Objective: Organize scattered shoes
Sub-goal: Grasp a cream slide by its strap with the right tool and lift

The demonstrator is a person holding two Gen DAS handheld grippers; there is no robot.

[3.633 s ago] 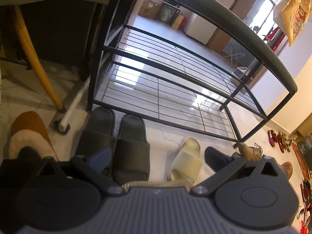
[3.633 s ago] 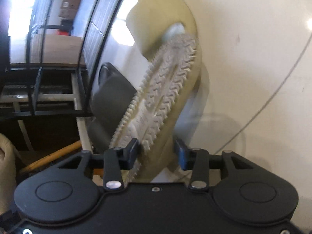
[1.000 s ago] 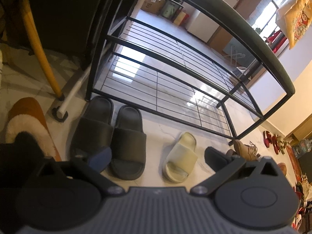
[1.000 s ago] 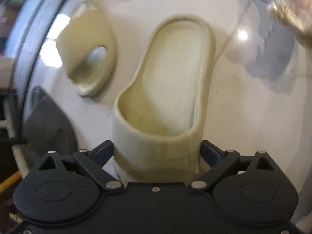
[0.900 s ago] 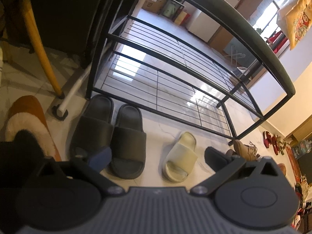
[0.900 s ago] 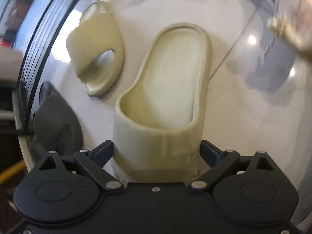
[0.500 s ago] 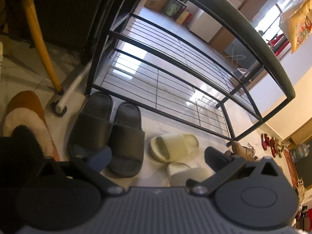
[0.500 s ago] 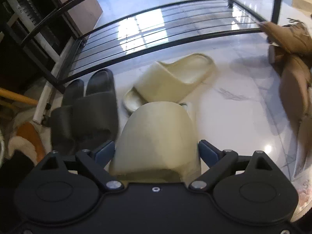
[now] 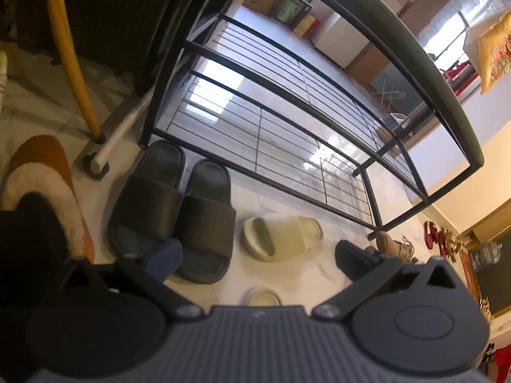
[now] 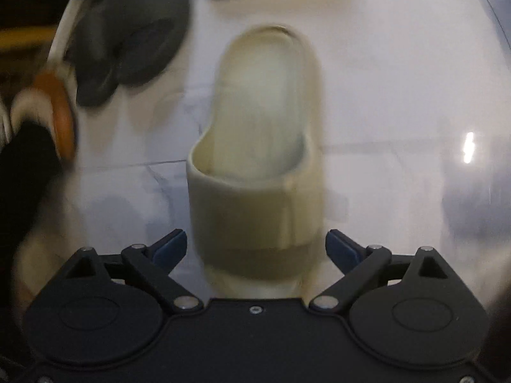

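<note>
In the right wrist view a cream slide (image 10: 258, 159) lies between my right gripper's (image 10: 255, 245) wide-open fingers, which stand a little clear of its strap on both sides. The view is blurred. In the left wrist view the other cream slide (image 9: 281, 237) lies crosswise on the white floor in front of the black shoe rack (image 9: 287, 121). Only the tip of the first cream slide (image 9: 264, 297) shows at my gripper body. A pair of dark grey slides (image 9: 175, 214) stands side by side to its left. My left gripper (image 9: 255, 255) is open and empty above them.
A brown slipper with white fleece (image 9: 38, 185) lies at the left, next to a yellow chair leg (image 9: 73, 63). Tan boots (image 9: 394, 244) and several red shoes (image 9: 437, 233) lie at the rack's right end. The dark slides (image 10: 127, 41) show at upper left in the right wrist view.
The right gripper opened from its hold on the cream slide's edge. It carried the slide about near the rack. The other cream slide turned from lengthwise to crosswise. The left gripper barely moved.
</note>
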